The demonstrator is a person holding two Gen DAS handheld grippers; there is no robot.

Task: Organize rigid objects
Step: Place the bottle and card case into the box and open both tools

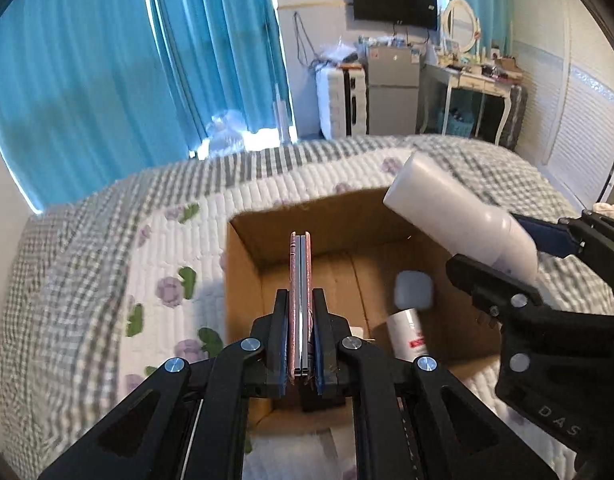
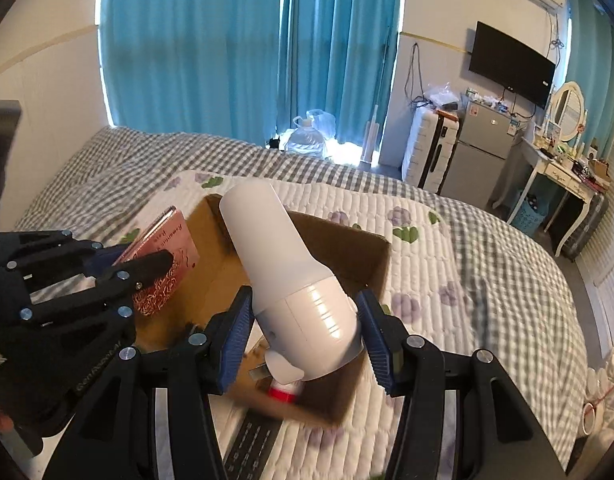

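An open cardboard box (image 1: pixel 243 280) (image 2: pixel 371 264) sits on the quilted bed. My left gripper (image 1: pixel 300 308) is shut on a thin pink book (image 1: pixel 300 280), held edge-on above the box's left part; the book's rose-patterned cover (image 2: pixel 167 256) shows in the right wrist view, with the left gripper (image 2: pixel 147 264) around it. My right gripper (image 2: pixel 305 320) is shut on a large white bottle-shaped device (image 2: pixel 283 260), held tilted over the box; it also shows in the left wrist view (image 1: pixel 459 216). Inside the box lie a small white case (image 1: pixel 413 290) and a white tube with a red label (image 1: pixel 407 334).
The bed has a floral quilt (image 1: pixel 167 264) over a grey checked cover (image 2: pixel 507 240). Blue curtains, a fridge (image 1: pixel 393 92), a white suitcase (image 1: pixel 341 100) and a dressing table (image 2: pixel 563 176) stand beyond the bed. A dark flat object (image 2: pixel 251 444) lies on the quilt near the box.
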